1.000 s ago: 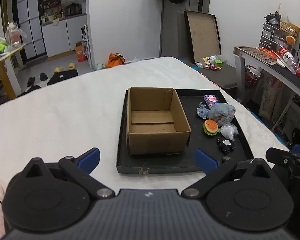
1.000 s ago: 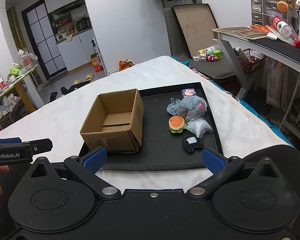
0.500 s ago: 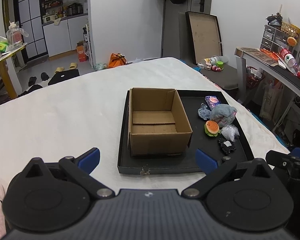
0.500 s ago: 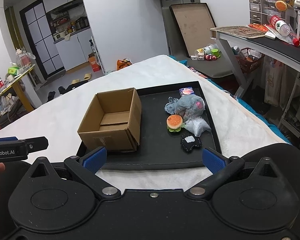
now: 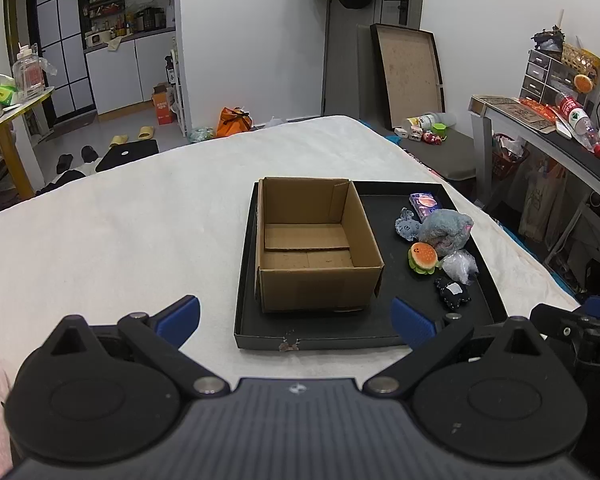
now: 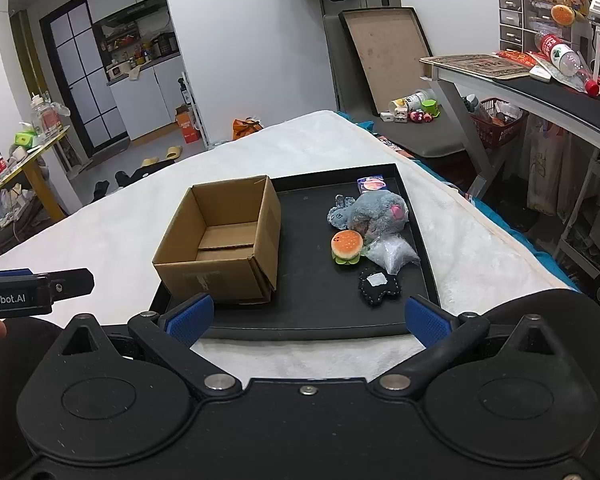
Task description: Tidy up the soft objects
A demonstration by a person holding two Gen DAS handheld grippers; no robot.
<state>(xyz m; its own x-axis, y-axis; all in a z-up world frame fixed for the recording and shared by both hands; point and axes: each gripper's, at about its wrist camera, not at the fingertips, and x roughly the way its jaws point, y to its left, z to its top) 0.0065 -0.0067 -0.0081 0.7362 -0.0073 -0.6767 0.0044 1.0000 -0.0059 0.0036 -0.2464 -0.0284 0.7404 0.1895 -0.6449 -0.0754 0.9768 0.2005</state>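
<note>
Box: empty, on tray, left half | Soft toys: burger, grey plush, black piece beside box, none packed | My jaws: both wide apart, holding nothing | Progress: not started

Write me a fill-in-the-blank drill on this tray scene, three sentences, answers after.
1. The cardboard box holds ____ toys.
2. The burger toy lies between the grey plush and the ____ star-shaped toy.
3. Both the left gripper and right gripper have their jaws ____.

Answers: no; black; open
</note>
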